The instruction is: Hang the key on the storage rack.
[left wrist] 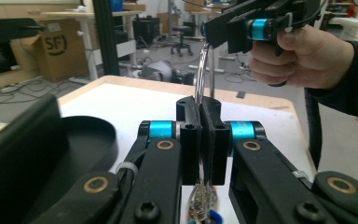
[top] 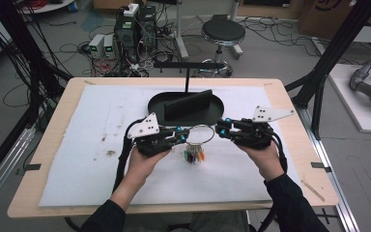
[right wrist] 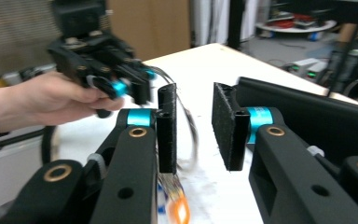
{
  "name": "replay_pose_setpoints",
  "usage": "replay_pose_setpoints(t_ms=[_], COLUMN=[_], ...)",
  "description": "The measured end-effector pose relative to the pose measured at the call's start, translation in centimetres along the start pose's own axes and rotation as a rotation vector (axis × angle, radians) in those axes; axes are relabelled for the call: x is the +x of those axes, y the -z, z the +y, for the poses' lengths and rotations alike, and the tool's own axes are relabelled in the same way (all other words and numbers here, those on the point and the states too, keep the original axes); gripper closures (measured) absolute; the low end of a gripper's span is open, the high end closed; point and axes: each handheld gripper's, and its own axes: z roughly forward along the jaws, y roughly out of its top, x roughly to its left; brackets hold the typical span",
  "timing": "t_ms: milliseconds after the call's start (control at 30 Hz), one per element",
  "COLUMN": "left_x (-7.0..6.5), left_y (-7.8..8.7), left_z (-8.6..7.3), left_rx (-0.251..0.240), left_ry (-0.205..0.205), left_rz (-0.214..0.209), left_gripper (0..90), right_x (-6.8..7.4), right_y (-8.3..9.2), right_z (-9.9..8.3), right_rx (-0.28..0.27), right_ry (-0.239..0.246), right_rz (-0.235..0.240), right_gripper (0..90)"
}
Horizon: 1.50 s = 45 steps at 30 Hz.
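Observation:
A thin metal ring (top: 212,136) hangs above the white mat with a bunch of coloured tags (top: 193,156) dangling under it. My left gripper (top: 186,139) is shut on the ring's left side; in the left gripper view its pads (left wrist: 200,105) pinch the wire of the ring (left wrist: 199,79), which rises from them. My right gripper (top: 221,129) is at the ring's right side. In the right gripper view its jaws (right wrist: 194,100) stand apart and the ring (right wrist: 191,126) runs between them, close to the left pad. The tags (right wrist: 177,205) hang below, blurred.
A black oval tray (top: 159,104) holding an upright black block (top: 188,105) sits just behind the grippers. A black T-shaped stand (top: 187,65) rises at the tray's far side. The white mat (top: 92,145) covers most of the wooden table. A stool (top: 223,33) and cables lie beyond.

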Motion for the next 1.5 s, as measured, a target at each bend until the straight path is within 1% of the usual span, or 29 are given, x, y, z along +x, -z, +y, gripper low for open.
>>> replay_pose_setpoints(t_ms=[33,200,233,267,300,367,400,433,567,700,767,833,933,967,1167,1300,1400,1500], left_x=[0.1,0.8,0.9,1.1,1.2,1.6,1.7,1.9,2.7,3.5,3.9,4.3,4.8,5.0,5.9,6.5,7.0,7.6], left_y=[0.2,1.7,1.9,2.5,2.6,3.3,3.6,3.9,5.1,6.1,6.4,6.7,7.0,7.0,7.4,7.5,7.6,7.5], left_z=[0.1,0.8,1.0,1.2,1.3,1.7,1.9,2.1,2.7,3.1,3.3,3.4,3.7,3.7,4.0,4.2,4.4,4.6], left_rx=[-0.004,-0.026,-0.029,-0.039,-0.042,-0.053,-0.059,-0.063,-0.074,-0.08,-0.082,-0.083,-0.079,-0.085,-0.081,-0.083,-0.088,-0.085], left_ry=[0.002,-0.005,-0.007,-0.008,-0.008,-0.013,-0.013,-0.017,-0.024,-0.032,-0.033,-0.035,-0.043,-0.042,-0.052,-0.057,-0.062,-0.066], left_rz=[0.004,0.049,0.056,0.073,0.077,0.097,0.11,0.124,0.172,0.22,0.241,0.259,0.285,0.291,0.337,0.356,0.379,0.39], left_gripper=[86.7,86.7,86.7,86.7,86.7,86.6,86.7,86.7,86.7,86.7,86.7,86.7,86.7,86.7,86.6,86.6,86.6,86.6], right_x=[-0.4,-2.1,-2.4,-2.7,-3.1,-3.6,-3.9,-4.1,-5.1,-5.7,-5.9,-6.1,-6.4,-6.4,-6.7,-7.0,-7.2,-7.4], right_y=[0.4,2.0,2.3,2.6,3.0,3.4,3.7,3.9,4.7,5.2,5.3,5.4,5.5,5.5,5.6,5.7,5.9,6.1], right_z=[-0.1,-0.9,-1.1,-1.2,-1.5,-1.8,-2.0,-2.1,-2.7,-3.1,-3.4,-3.5,-3.6,-3.7,-3.9,-4.3,-4.4,-4.6], right_rx=[-0.006,-0.041,-0.043,-0.047,-0.05,-0.053,-0.053,-0.056,-0.054,-0.053,-0.053,-0.052,-0.052,-0.052,-0.052,-0.056,-0.062,-0.069], right_ry=[-0.007,-0.041,-0.051,-0.054,-0.065,-0.077,-0.093,-0.095,-0.131,-0.151,-0.153,-0.166,-0.177,-0.179,-0.183,-0.201,-0.216,-0.234], right_rz=[-0.027,-0.112,-0.131,-0.146,-0.172,-0.198,-0.21,-0.224,-0.283,-0.322,-0.33,-0.341,-0.35,-0.353,-0.371,-0.383,-0.394,-0.401], right_gripper=[69.1,69.0,68.2,67.6,66.2,65.6,64.9,63.4,54.0,48.0,47.5,43.8,41.3,40.4,39.6,38.9,38.9,38.7])
